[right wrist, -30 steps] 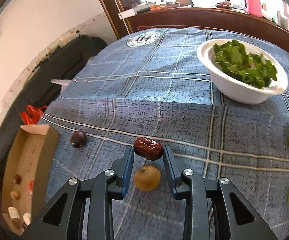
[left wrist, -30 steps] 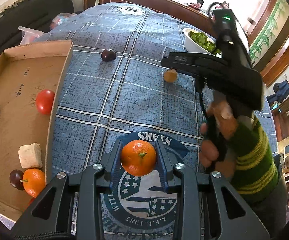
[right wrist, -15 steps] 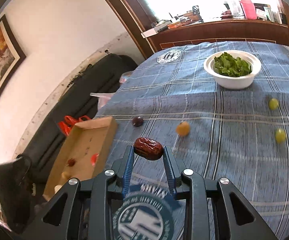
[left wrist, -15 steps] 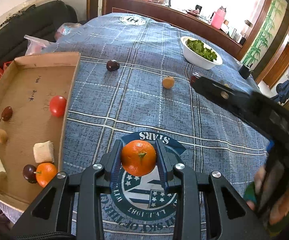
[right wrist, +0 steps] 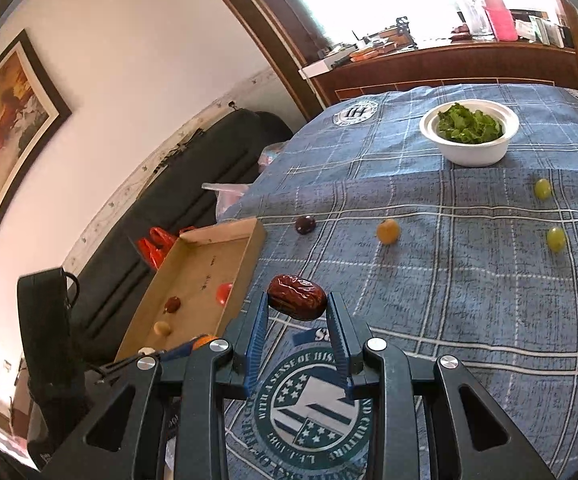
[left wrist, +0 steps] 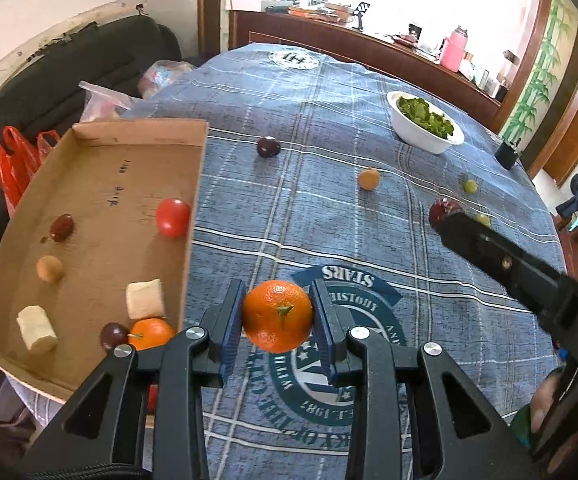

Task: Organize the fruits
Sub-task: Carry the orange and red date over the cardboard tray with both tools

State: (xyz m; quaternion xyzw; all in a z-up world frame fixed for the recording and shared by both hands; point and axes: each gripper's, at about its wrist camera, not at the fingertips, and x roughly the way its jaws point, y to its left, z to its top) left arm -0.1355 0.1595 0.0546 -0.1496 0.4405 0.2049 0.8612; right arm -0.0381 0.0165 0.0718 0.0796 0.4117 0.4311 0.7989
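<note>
Your left tool (left wrist: pixel 277 316) pinches the round orange tangerine (left wrist: pixel 277 315), your right tool (right wrist: pixel 297 304) the wrinkled red date (right wrist: pixel 297 297), both lifted clear beside the shallow cardboard tray (left wrist: pixel 193 216) for dropping in.

You have a round orange mandarin (left wrist: pixel 277 316), its green stem scar facing you, off the cloth beside the cardboard tray (left wrist: pixel 101 152), and a wrinkled dark red date (right wrist: pixel 297 297) lying crosswise, also off the cloth. In your tray lie a red tomato (left wrist: pixel 173 217), another mandarin (left wrist: pixel 151 333), two dark fruits, a tan ball and two pale chunks. On your blue cloth a dark plum (left wrist: pixel 268 146), a yellow-orange fruit (left wrist: pixel 369 178) and two green grapes (right wrist: pixel 542 188) lie apart.
</note>
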